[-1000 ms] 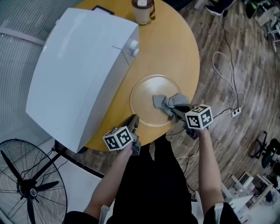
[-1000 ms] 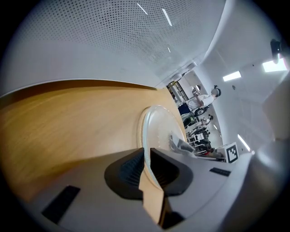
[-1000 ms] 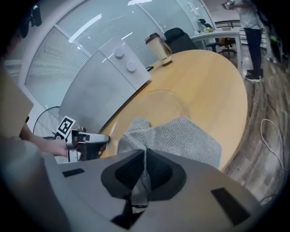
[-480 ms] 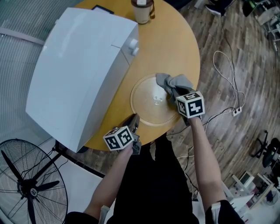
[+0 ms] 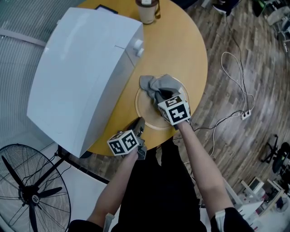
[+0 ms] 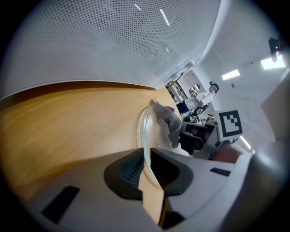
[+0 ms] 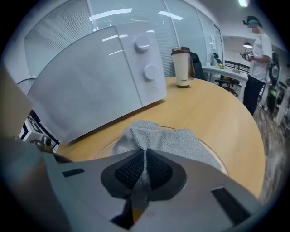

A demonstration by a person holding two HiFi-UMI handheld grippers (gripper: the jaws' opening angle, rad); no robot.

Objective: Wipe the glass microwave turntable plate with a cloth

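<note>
The round glass turntable plate (image 5: 147, 115) lies on the wooden table (image 5: 181, 50) near its front edge. My left gripper (image 5: 138, 128) is shut on the plate's near-left rim; that clear rim (image 6: 143, 136) runs between its pads. My right gripper (image 5: 160, 96) is over the plate, shut on a grey cloth (image 5: 155, 84) that is bunched on the plate's far-left part. In the right gripper view the cloth (image 7: 161, 138) spreads out ahead of the jaws over the glass. The cloth (image 6: 168, 121) also shows in the left gripper view, draped on the plate.
A white microwave (image 5: 81, 72) fills the table's left side, close to the plate. A tumbler (image 5: 147, 11) stands at the far edge. A fan (image 5: 31, 195) and cables (image 5: 235, 77) are on the floor. A person (image 7: 260, 50) stands in the background.
My right gripper has swept the cloth from the plate's near-right part, round its far-right edge, to the far-left part. The left gripper has kept its hold on the rim.
</note>
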